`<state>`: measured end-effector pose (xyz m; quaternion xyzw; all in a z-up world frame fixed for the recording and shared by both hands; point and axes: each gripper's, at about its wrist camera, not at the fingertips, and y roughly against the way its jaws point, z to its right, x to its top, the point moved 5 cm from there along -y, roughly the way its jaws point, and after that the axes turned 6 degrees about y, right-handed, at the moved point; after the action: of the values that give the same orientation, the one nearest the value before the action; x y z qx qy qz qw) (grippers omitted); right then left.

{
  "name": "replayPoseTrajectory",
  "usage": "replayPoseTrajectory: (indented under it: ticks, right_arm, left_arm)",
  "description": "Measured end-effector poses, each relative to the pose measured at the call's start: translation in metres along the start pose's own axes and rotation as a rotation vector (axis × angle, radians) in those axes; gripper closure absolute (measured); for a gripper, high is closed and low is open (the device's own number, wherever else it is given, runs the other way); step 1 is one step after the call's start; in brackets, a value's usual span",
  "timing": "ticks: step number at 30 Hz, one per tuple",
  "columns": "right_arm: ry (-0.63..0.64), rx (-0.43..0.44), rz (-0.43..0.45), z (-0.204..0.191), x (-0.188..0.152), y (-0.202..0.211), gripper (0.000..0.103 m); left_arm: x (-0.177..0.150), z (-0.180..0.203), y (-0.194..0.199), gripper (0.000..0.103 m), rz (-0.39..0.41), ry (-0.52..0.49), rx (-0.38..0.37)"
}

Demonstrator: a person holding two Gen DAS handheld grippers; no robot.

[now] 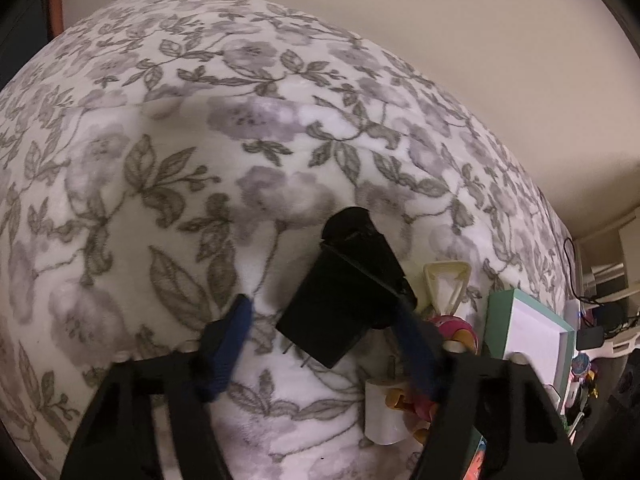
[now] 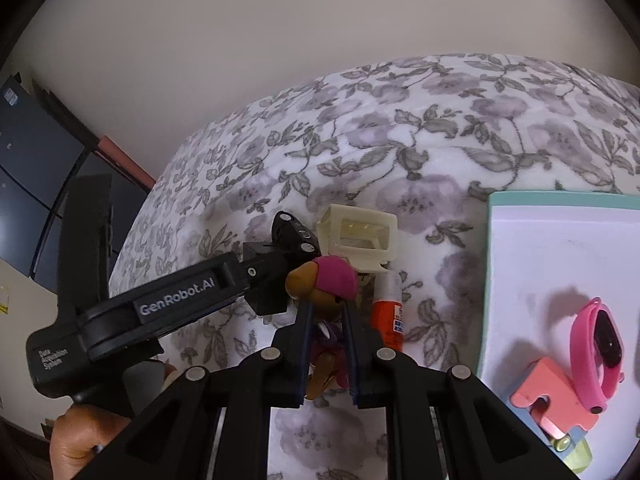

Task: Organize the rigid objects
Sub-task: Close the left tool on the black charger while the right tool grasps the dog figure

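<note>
A: Nearest first. Right hand-held gripper [image 2: 326, 344] pinched tight on the little figure with the pink cap [image 2: 326, 286], body between the blue pads, head poking out past the tips.

B: Fine, then lift straight off the bed [image 2: 400, 152] before swinging toward the tray [image 2: 494, 280]. No dragging through the glue stick [image 2: 388, 312] just beside the right pad.

A: Left hand-held gripper [image 1: 324, 344] spread around the black plug adapter [image 1: 340, 292]. One finger touching its right side by the look of it, the other apart from it. Prongs pointing back at the camera.

B: Not a grip yet, probably. Better to centre on the block's flat faces, then squeeze. A corner catch likely to twist it.

A: White charger [image 1: 384, 412] low on the right, close under that finger.

B: Worth keeping clear of. Further out?

A: Cream plastic frame [image 2: 360, 236] beyond the figure. In the tray, a pink watch [image 2: 600, 352] and a pink block [image 2: 548, 392].

B: Set the figure down on bare tray floor, short of those.
</note>
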<state>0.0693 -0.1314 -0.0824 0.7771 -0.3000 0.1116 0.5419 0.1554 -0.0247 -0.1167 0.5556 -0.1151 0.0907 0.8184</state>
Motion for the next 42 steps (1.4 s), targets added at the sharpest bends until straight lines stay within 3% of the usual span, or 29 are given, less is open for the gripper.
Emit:
replayPoseTrajectory:
  ticks: [4, 13, 24, 25, 26, 32, 39, 42]
  right_arm:
    - [-0.015, -0.005, 0.002, 0.005, -0.001, 0.003, 0.087]
    - [-0.03, 0.001, 0.0, 0.007, -0.002, 0.005, 0.089]
    - [-0.029, 0.015, 0.018, 0.005, -0.001, 0.014, 0.095]
    - [-0.031, 0.017, 0.02, 0.005, -0.001, 0.015, 0.095]
    - [-0.032, 0.02, 0.023, 0.005, -0.001, 0.017, 0.095]
    - [-0.042, 0.038, 0.048, 0.006, 0.002, 0.027, 0.102]
    - [-0.048, 0.041, 0.048, 0.007, 0.002, 0.03, 0.102]
    - [-0.051, 0.027, 0.027, 0.01, -0.001, 0.026, 0.102]
  left_arm:
    - [-0.002, 0.008, 0.001, 0.054, 0.01, -0.047, -0.007]
    - [-0.002, 0.009, 0.006, 0.058, 0.01, -0.042, -0.033]
    - [0.008, 0.011, 0.035, 0.063, 0.065, -0.032, -0.047]
    - [0.009, 0.012, 0.037, 0.095, 0.071, -0.032, -0.053]
    - [0.01, 0.014, 0.04, 0.103, 0.077, -0.036, -0.044]
    - [0.011, 0.021, 0.054, 0.103, 0.107, -0.06, -0.046]
    - [0.004, 0.015, 0.044, 0.103, 0.039, -0.038, -0.008]
    - [0.001, 0.008, 0.038, 0.098, 0.004, -0.013, 0.017]
